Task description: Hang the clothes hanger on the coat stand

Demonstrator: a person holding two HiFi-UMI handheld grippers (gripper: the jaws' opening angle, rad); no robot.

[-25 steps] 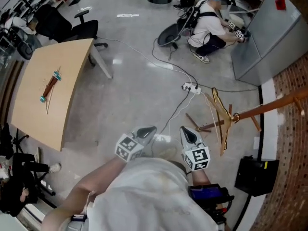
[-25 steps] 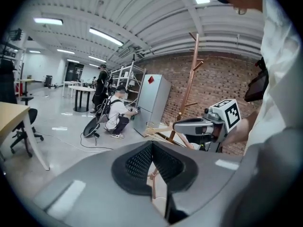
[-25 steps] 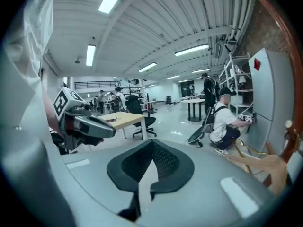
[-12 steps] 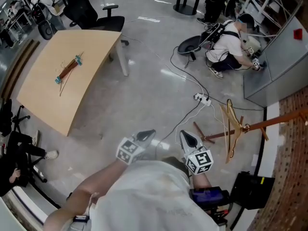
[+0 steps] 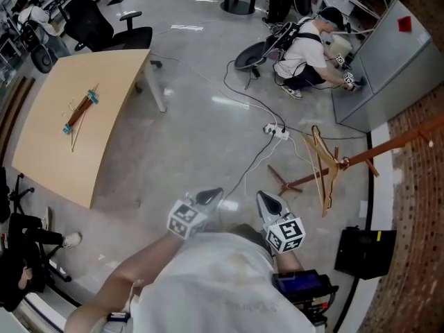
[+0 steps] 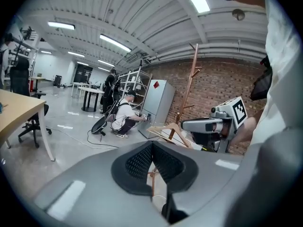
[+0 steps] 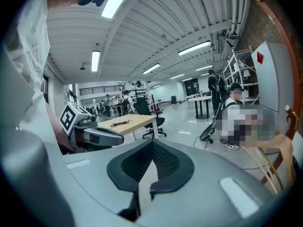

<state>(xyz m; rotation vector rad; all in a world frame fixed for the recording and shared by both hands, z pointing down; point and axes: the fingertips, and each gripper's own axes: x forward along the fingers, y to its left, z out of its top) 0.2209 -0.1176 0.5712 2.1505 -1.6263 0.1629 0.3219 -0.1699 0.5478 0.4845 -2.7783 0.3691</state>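
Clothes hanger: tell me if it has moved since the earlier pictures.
No. The clothes hanger keeps its spot on the coat stand, near the power strip.

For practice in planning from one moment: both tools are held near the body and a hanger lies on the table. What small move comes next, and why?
Probably turn left toward the table, since the loose hanger lies there, out of reach. The left tool and right tool are shut and empty, and one wooden hanger already hangs on the coat stand.
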